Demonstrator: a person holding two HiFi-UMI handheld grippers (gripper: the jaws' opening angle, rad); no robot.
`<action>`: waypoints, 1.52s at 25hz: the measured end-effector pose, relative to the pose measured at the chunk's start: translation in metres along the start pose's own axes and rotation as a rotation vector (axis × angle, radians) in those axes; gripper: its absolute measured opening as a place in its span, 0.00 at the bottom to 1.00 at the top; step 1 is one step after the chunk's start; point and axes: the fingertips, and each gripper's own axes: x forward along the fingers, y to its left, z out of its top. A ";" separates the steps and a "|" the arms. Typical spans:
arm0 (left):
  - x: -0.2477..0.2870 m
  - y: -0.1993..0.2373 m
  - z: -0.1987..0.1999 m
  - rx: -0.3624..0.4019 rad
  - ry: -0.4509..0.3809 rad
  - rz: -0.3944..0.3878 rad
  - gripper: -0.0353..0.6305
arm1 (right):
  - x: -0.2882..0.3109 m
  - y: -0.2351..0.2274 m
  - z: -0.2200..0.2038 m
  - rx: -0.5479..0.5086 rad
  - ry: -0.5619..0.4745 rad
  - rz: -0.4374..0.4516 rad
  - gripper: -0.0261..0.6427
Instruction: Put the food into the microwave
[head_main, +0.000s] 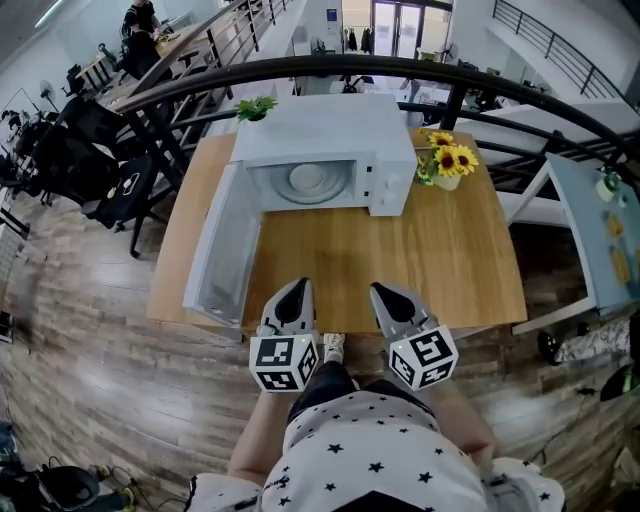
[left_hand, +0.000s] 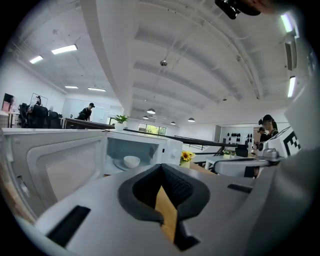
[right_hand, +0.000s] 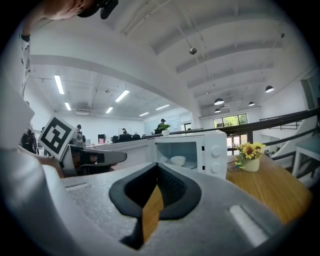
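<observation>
A white microwave (head_main: 330, 140) stands at the back of the wooden table (head_main: 430, 270), its door (head_main: 222, 250) swung wide open to the left. Inside, on the turntable, sits a white bowl (head_main: 306, 178), also seen in the left gripper view (left_hand: 131, 161) and the right gripper view (right_hand: 178, 160). My left gripper (head_main: 297, 290) and right gripper (head_main: 385, 292) hover side by side over the table's front edge, well short of the microwave. Both point toward it. Each has its jaws shut with nothing between them, as the left gripper (left_hand: 161, 167) and right gripper (right_hand: 156, 167) show in their own views.
A pot of sunflowers (head_main: 447, 160) stands right of the microwave, and a small green plant (head_main: 255, 108) sits on its top left corner. The open door juts out over the table's left side. A black railing (head_main: 520, 90) runs behind; another table (head_main: 600, 230) stands to the right.
</observation>
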 end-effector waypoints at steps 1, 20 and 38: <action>-0.004 -0.002 -0.001 -0.001 -0.001 -0.002 0.06 | -0.003 0.001 -0.002 0.001 0.000 -0.001 0.05; -0.034 -0.022 -0.015 0.002 0.007 -0.025 0.06 | -0.027 0.018 -0.011 -0.014 0.024 0.012 0.05; -0.027 -0.028 -0.017 0.017 0.017 -0.041 0.06 | -0.030 0.010 -0.012 -0.012 0.036 -0.001 0.05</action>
